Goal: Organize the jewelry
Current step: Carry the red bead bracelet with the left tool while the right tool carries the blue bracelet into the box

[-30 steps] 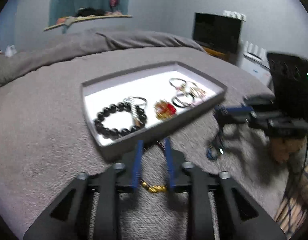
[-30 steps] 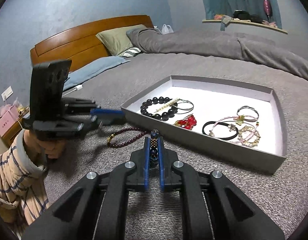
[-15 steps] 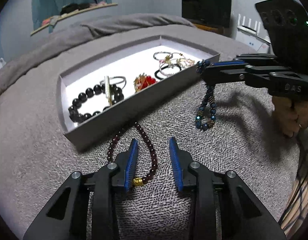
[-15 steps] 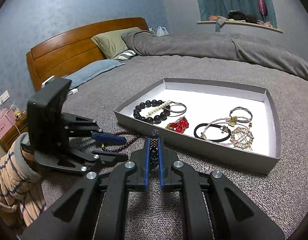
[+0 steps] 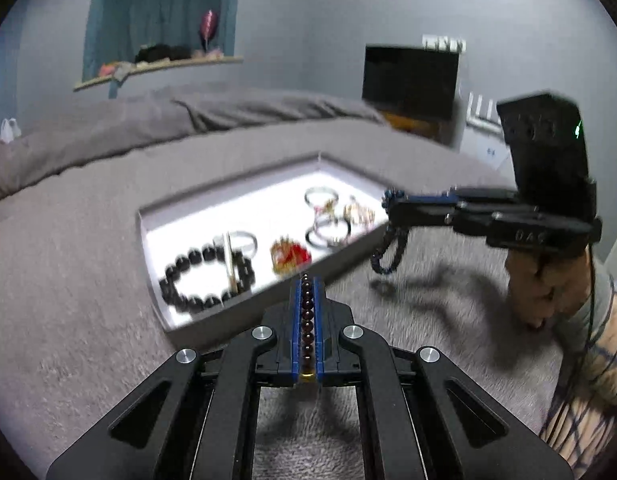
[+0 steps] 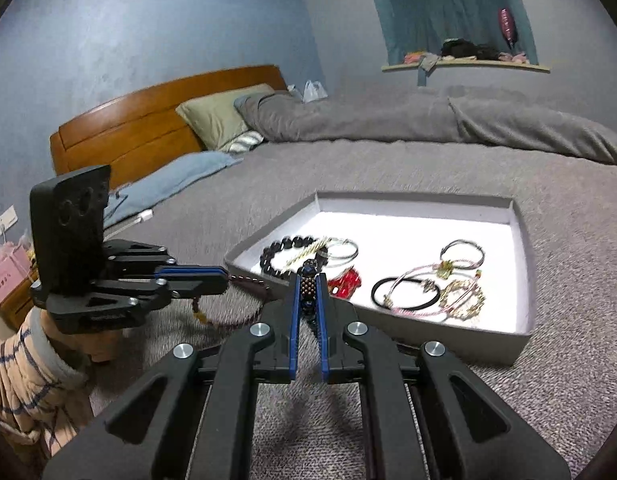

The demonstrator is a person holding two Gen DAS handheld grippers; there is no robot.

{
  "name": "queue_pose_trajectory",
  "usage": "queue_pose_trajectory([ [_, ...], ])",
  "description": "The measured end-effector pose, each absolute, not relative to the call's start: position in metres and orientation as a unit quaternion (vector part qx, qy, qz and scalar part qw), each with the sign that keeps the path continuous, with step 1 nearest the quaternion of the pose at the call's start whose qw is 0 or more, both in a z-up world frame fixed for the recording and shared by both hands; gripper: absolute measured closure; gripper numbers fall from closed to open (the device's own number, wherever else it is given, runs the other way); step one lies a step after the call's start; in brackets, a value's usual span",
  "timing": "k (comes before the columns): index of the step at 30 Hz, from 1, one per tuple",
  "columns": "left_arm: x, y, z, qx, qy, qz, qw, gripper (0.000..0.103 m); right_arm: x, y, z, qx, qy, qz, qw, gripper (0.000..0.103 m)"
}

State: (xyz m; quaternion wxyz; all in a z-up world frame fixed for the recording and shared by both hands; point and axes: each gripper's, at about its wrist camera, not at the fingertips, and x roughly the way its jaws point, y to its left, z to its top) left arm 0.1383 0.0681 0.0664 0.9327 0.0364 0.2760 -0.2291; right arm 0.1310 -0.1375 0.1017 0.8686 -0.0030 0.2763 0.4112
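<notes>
My left gripper (image 5: 307, 280) is shut on a dark red bead bracelet (image 5: 306, 320), lifted just before the near wall of the grey jewelry tray (image 5: 212, 324). In the right wrist view the left gripper (image 6: 224, 276) shows with the bracelet (image 6: 228, 320) hanging below it. My right gripper (image 6: 309, 270) is shut on a blue-and-gold bead bracelet (image 6: 308, 292), held above the bed by the tray's (image 6: 524, 240) near corner. That bracelet (image 5: 388, 256) dangles from the right gripper (image 5: 388, 200) in the left wrist view. The tray holds a black bead bracelet (image 5: 204, 276), a red ornament (image 5: 290, 256) and several bangles (image 6: 432, 284).
The tray sits on a grey bedspread (image 5: 68, 280). A folded grey duvet (image 6: 388, 120), pillows (image 6: 220, 116) and a wooden headboard (image 6: 140, 120) lie behind. A dark monitor (image 5: 410, 80) stands beyond the bed. A pink box (image 6: 6, 276) sits at the left.
My left gripper has closed on the dark red bracelet and lifted it off the bedspread. My right gripper still holds the blue-and-gold bracelet and has risen nearer the tray.
</notes>
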Motion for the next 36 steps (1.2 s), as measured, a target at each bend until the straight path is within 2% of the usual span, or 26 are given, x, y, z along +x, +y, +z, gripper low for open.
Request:
queue_pose_trajectory([
  [6, 0.141, 0.067, 0.088, 0.017, 0.228, -0.228, 0.947, 0.097, 0.136, -0.148, 0.114, 0.026, 0.252, 0.402, 0.88, 0.096],
  [15, 0.162, 0.062, 0.102, 0.006, 0.209, -0.226, 0.952, 0.097, 0.156, -0.152, 0.127, 0.041, 0.224, 0.38, 0.896, 0.096],
  [36, 0.227, 0.039, 0.09, -0.004, 0.231, -0.23, 0.945, 0.097, 0.207, -0.16, 0.111, 0.063, 0.251, 0.326, 0.909, 0.096],
])
